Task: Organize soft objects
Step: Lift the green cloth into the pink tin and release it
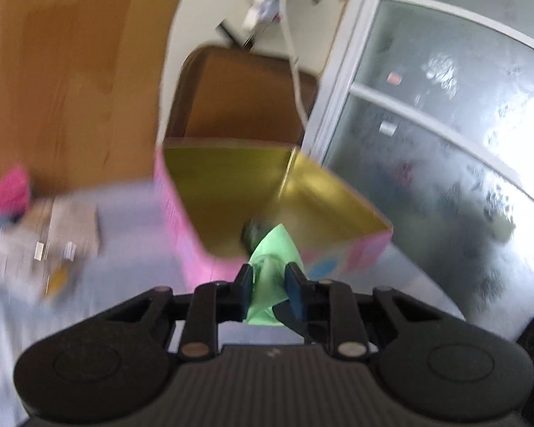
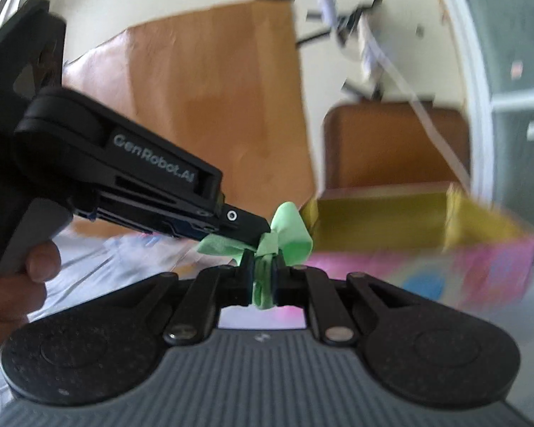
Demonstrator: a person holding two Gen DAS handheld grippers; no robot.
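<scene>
A: So what's the left gripper point(image 1: 268, 286) doing?

B: It's pinching one end of a green cloth point(image 1: 271, 277), fingers nearly together, just in front of the open pink box point(image 1: 181, 213) with the gold inside.

A: And the right gripper point(image 2: 263, 277)?

B: Clamped tight on the same cloth, box ahead to the right. Pretty blurry though.

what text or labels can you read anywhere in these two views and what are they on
"GenRobot.AI" – white lettering on the side of the left gripper, seen in the right wrist view.
"AS" – partial white letters on the black body at the far left edge of that view; the rest is cut off.
Pink box: coloured print on its sides, too blurred to read.
Small stickers on the glass door: too blurred to read.
</scene>
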